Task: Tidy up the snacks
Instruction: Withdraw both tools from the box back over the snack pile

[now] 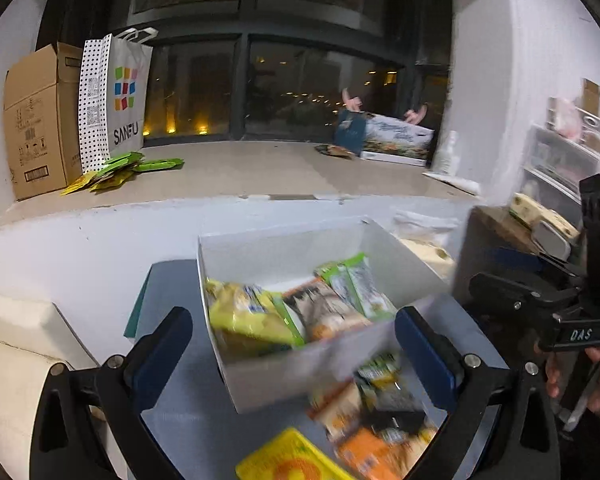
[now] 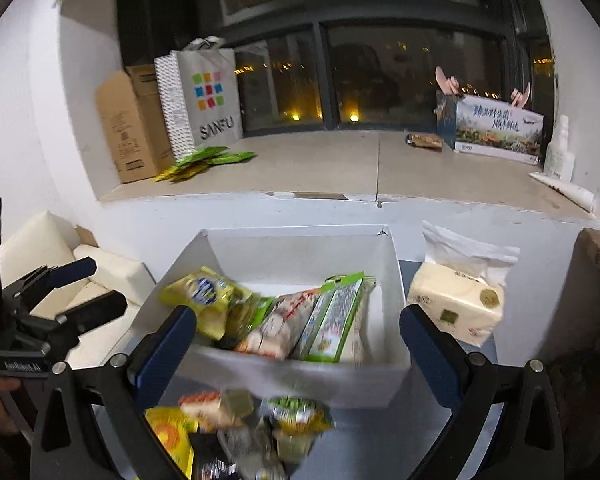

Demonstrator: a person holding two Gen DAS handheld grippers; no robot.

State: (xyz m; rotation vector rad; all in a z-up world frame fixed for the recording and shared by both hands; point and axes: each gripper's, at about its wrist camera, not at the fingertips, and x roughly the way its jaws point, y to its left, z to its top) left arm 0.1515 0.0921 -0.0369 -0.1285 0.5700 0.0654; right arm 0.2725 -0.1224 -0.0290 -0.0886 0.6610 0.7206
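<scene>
Snacks loose on the grey table make up the work left: left gripper stands wide open and empty, a yellow packet and an orange packet just below its jaws, the white box of sorted packets ahead between them. Right gripper is likewise spread with nothing held, a green-topped packet beneath, a tissue pack beyond its right jaw. Sorting looks midway; next, I judge, dip and close on one loose packet.
</scene>
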